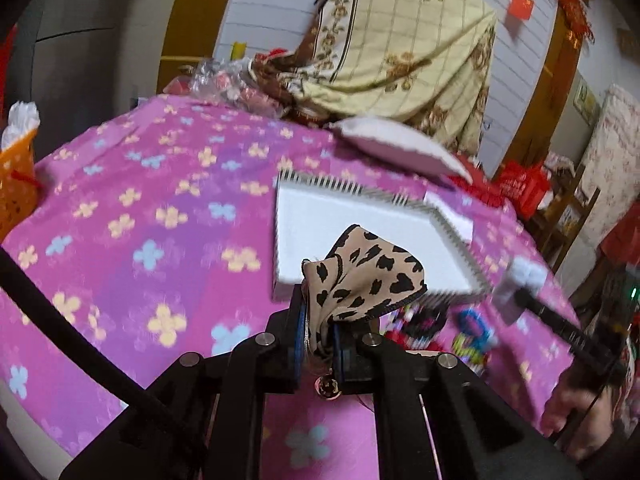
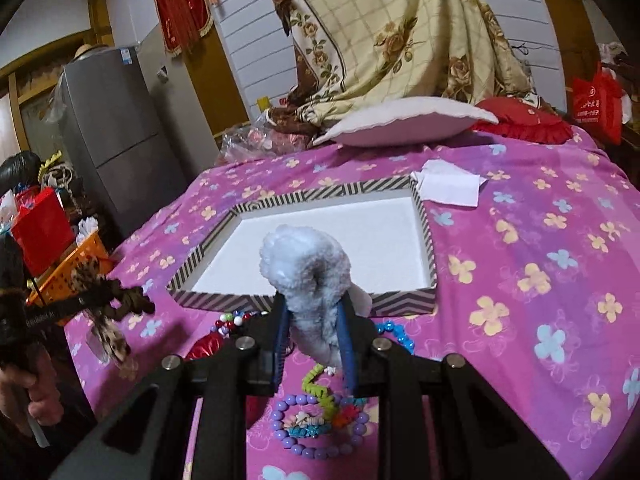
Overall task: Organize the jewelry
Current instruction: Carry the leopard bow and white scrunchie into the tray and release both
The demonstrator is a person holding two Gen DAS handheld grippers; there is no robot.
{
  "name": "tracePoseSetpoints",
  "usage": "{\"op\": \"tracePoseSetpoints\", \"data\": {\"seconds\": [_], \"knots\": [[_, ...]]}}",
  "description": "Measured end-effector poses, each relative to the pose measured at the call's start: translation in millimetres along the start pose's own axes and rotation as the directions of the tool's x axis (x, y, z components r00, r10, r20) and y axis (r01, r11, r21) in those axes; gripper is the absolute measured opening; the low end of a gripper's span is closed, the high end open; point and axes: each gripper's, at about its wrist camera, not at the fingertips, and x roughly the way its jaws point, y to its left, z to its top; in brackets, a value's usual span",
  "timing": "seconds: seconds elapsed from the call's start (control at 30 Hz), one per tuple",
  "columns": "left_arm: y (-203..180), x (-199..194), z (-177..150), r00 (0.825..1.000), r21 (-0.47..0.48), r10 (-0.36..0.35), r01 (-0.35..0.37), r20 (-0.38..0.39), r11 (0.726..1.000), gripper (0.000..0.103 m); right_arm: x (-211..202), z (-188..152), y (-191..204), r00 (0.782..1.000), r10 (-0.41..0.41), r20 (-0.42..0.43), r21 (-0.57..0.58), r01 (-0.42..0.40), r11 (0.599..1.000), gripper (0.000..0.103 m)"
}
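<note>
My left gripper [image 1: 318, 320] is shut on a leopard-print fabric scrunchie [image 1: 368, 276] with a gold charm, held above the near edge of the striped white tray [image 1: 452, 224]. My right gripper [image 2: 314, 320] is shut on a fluffy pale-blue scrunchie [image 2: 306, 268], held just in front of the tray [image 2: 304, 196]. Below it on the pink flowered cloth lie a purple bead bracelet [image 2: 320, 450], a green coil tie [image 2: 320, 390], blue beads [image 2: 400, 334] and red and white beads [image 2: 230, 322]. The left gripper with the leopard scrunchie shows at the left of the right wrist view [image 2: 108, 308].
A white pillow [image 2: 404, 122] and red cushion [image 2: 524, 122] lie behind the tray, with a folded white paper [image 2: 450, 186] at its far right corner. An orange basket [image 2: 70, 276] stands at the bed's left. A draped floral blanket [image 2: 400, 36] hangs at the back.
</note>
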Motion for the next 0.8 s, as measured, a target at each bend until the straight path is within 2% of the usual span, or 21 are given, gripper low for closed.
{"op": "tracePoseSetpoints", "data": {"seconds": [0.23, 0.43, 0.53, 0.6, 0.67, 0.7, 0.8], "knots": [[-15.7, 22.6, 44.8, 0.998, 0.012, -0.034, 0.033, 0.056, 0.999, 0.000, -0.9, 11.0, 4.6, 0.998, -0.030, 0.051, -0.009, 0.031, 0.999, 0.023], [-21.3, 74.0, 63.3, 0.997, 0.010, -0.059, 0.059, 0.057, 0.998, 0.000, 22.5, 26.5, -5.4, 0.996, -0.051, 0.072, 0.029, 0.049, 0.998, 0.023], [-11.3, 105.8, 51.7, 0.999, 0.011, -0.037, 0.037, 0.010, 0.999, 0.000, 48.4, 31.8, -15.7, 0.997, -0.071, 0.030, 0.051, 0.070, 0.996, 0.023], [-5.3, 128.4, 46.0, 0.998, 0.009, 0.025, -0.024, -0.058, 1.000, 0.000, 67.5, 33.9, -18.8, 0.997, -0.081, -0.007, 0.055, 0.082, 0.995, 0.023], [-0.8, 148.5, 45.9, 0.991, -0.012, 0.021, -0.022, -0.132, 1.000, 0.000, 84.4, 36.0, -22.0, 0.994, -0.104, -0.036, 0.053, 0.106, 0.993, 0.023], [1.1, 153.7, 44.4, 0.989, -0.017, 0.023, -0.026, -0.145, 1.000, 0.001, 96.7, 36.5, -25.9, 0.990, -0.126, -0.064, 0.067, 0.130, 0.989, 0.023], [0.4, 164.7, 44.1, 0.983, 0.035, 0.099, -0.095, -0.153, 0.995, 0.002, 118.7, 33.4, -35.9, 0.973, -0.181, -0.144, 0.104, 0.197, 0.975, 0.024]]}}
